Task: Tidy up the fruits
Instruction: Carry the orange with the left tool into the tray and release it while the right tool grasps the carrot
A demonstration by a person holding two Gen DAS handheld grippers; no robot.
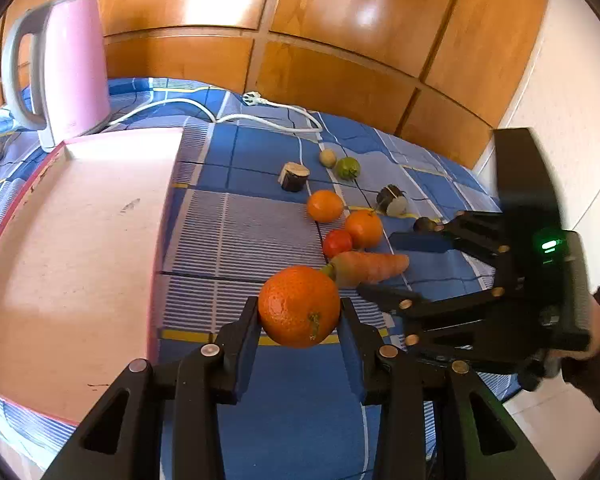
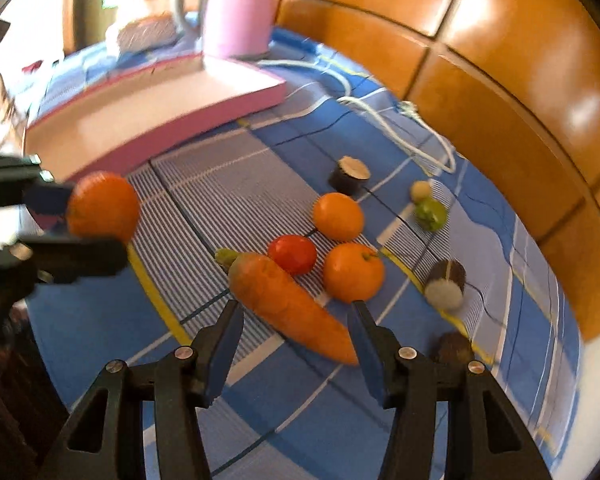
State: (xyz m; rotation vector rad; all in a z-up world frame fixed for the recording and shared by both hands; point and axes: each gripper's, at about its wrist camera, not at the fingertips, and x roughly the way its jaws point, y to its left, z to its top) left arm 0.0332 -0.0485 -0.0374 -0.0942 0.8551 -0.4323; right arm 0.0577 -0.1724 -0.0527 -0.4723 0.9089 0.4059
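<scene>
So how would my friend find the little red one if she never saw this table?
Start at the big pink tray on the blue checked cloth, then look past it to the cluster of fruit. Find the long carrot; the red tomato sits right beside its thick end, next to an orange. It is the only red thing there, smaller than the oranges.

Bright daylight floods both fisheye views, leaving white glare on the glossy wooden panels [image 1: 340, 20] and washing out the pink tray [image 1: 80, 240]. Lines bow hard toward black corners, and motion blur smears the right wrist view, worst along its left edge.
</scene>
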